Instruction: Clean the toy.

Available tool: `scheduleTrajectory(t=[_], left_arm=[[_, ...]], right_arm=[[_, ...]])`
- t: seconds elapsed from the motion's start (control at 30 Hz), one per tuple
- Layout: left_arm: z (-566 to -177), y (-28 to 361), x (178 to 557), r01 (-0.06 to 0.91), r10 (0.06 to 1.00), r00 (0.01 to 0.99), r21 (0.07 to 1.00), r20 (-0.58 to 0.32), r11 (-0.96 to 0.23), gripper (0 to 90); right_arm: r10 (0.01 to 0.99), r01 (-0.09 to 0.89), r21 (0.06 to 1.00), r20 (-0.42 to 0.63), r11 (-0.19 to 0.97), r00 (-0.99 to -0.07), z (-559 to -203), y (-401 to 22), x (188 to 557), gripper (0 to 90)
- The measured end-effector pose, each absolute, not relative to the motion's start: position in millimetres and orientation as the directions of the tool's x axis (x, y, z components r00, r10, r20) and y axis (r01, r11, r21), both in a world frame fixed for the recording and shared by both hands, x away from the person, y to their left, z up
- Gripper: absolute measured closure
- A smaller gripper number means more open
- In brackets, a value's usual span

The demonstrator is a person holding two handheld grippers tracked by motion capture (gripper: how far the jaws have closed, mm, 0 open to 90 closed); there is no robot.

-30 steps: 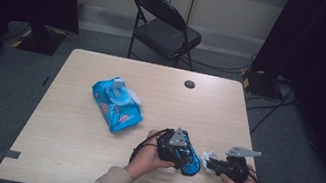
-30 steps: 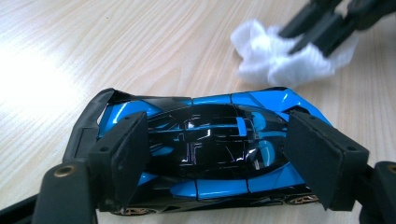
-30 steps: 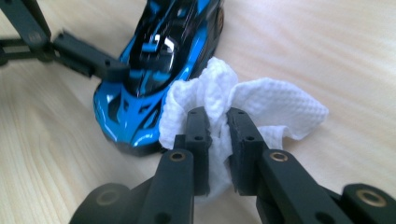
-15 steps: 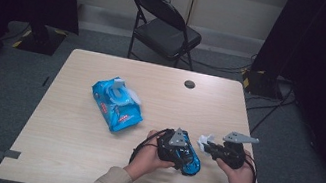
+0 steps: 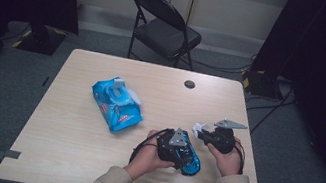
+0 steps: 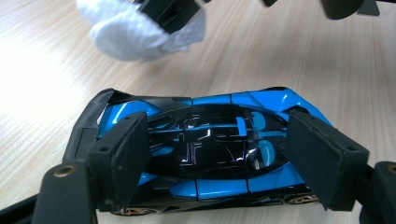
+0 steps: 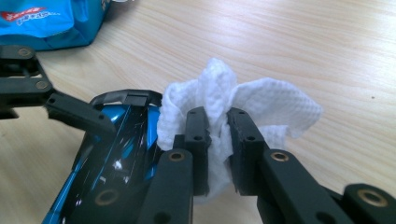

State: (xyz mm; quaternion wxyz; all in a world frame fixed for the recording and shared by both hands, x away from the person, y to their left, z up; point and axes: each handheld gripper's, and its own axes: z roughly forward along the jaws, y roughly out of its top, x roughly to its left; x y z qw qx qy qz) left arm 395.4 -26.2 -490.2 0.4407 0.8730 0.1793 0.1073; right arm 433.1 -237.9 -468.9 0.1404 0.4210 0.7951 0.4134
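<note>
Left gripper [image 6: 212, 154] clamped across the blue toy car [image 6: 205, 154] near the table's [image 5: 63, 155] front edge, right gripper [image 7: 217, 126] pinched tight on a bunched white wipe [image 7: 261, 102] touching the car's end.

High view: fixed above the person's edge of the table [image 5: 88, 159], facing forward and down, far enough to take in the folding chair [image 5: 165, 26].
Left gripper view: close and low, looking along its jaws at the toy car [image 6: 196, 154].
Right gripper view: close, along its jaws.
Shared: toy car, white wipe [image 7: 243, 107], tabletop.
</note>
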Motion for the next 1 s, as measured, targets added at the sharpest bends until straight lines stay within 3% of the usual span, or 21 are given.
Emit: scheduleTrajectory(t=[0.33, 0.7, 1.0], left_arm=[[-490, -26, 396, 0.219, 0.408, 0.913, 0.809, 0.027, -0.545, 22.0], [-491, -26, 396, 0.219, 0.409, 0.912, 0.811, 0.027, -0.543, 22.0], [-491, -26, 396, 0.218, 0.407, 0.913, 0.810, 0.028, -0.544, 22.2]], right_arm=[[0.769, 0.577, 0.738, 0.126, 0.350, -0.627, -487, -218, 440, 80.0], [0.760, 0.607, 0.727, 0.186, 0.320, -0.623, -498, -225, 439, 80.1], [0.759, 0.595, 0.727, 0.159, 0.343, -0.631, -499, -225, 437, 80.0]])
